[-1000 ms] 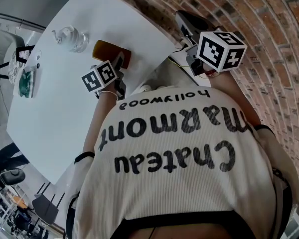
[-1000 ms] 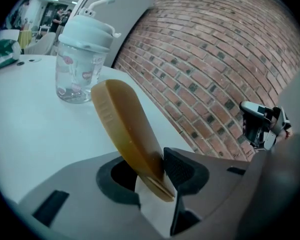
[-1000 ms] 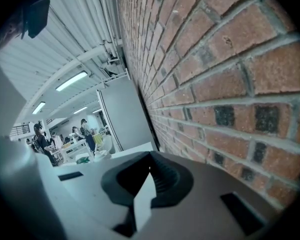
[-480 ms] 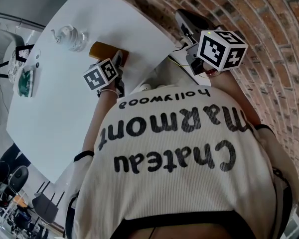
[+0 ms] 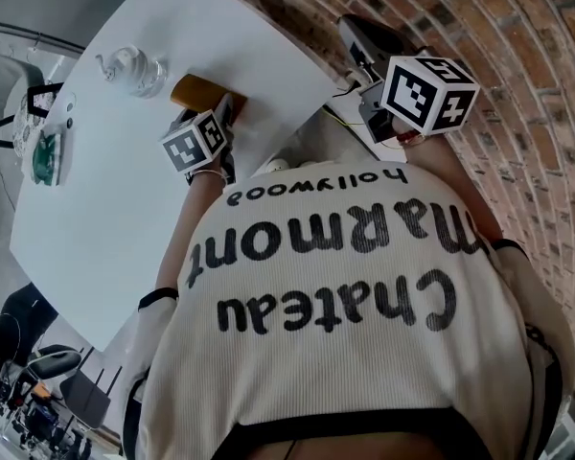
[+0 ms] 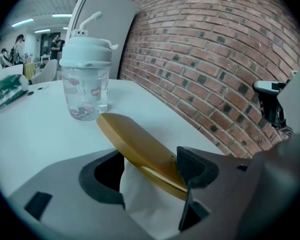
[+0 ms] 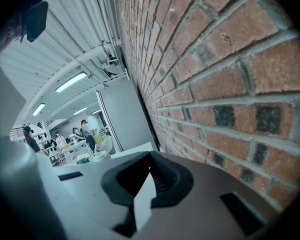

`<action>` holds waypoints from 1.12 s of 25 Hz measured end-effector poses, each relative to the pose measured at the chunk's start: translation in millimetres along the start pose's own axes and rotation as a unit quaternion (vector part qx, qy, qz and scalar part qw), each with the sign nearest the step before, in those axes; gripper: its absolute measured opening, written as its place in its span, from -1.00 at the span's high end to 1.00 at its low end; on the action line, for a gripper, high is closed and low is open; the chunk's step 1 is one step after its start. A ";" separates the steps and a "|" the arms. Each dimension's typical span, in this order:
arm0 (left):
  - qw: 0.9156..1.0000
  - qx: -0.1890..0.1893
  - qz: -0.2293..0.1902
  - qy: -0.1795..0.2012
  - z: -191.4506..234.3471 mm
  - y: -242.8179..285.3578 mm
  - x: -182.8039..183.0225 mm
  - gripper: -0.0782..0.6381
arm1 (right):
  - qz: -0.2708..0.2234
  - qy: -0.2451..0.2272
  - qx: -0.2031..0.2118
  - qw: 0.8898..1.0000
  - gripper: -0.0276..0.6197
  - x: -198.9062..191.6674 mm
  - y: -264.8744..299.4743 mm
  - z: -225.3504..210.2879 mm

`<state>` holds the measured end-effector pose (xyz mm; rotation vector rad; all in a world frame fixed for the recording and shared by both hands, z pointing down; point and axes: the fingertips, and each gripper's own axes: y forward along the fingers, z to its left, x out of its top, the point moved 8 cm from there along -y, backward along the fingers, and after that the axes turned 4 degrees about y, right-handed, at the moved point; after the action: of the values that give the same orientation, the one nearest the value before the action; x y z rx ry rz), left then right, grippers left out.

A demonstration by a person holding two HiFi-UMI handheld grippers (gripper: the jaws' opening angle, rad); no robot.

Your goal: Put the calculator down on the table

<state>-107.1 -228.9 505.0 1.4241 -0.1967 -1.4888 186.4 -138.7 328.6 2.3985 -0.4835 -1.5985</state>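
The calculator (image 5: 201,94) is a flat yellow-brown slab on the white table (image 5: 125,209) near the brick wall. In the left gripper view the calculator (image 6: 137,144) slants, its far end on the table and its near end between the jaws. My left gripper (image 5: 224,115) (image 6: 150,176) is opening. The left pad stands clear of the slab and the right pad (image 6: 192,166) sits at its edge. My right gripper (image 5: 356,46) (image 7: 147,181) hangs level beside the brick wall with its pads together and nothing between them.
A clear cup with a pale lid and straw (image 5: 134,73) (image 6: 85,79) stands just beyond the calculator. A green packet (image 5: 50,153) (image 6: 7,86) lies at the table's far left. The brick wall (image 5: 517,84) runs along the right. Chairs and people are in the background.
My left gripper has rolled a little, and the calculator's far end has shifted slightly away across the table. The right gripper has kept still.
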 end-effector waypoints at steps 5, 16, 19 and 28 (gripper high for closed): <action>1.000 0.008 0.002 0.002 0.7 4.5 0.4 -0.15 | 0.000 0.002 -0.003 1.000 0.91 2.5 1.7 -3.7; 0.999 0.010 -0.017 0.026 5.5 18.6 -11.2 -0.21 | 0.001 0.000 0.004 1.000 0.91 3.6 3.9 -4.9; 0.999 0.021 -0.023 0.028 1.7 10.4 -3.2 -0.21 | 0.003 0.001 0.005 1.000 0.91 3.4 4.8 -6.4; 0.999 0.020 -0.024 0.030 -2.8 11.1 -6.3 -0.21 | 0.006 -0.001 0.012 1.000 0.91 4.0 5.1 -9.6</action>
<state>-100.2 -228.0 516.1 1.5123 -0.1571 -1.4856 195.9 -145.0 330.8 2.4075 -0.5184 -1.5997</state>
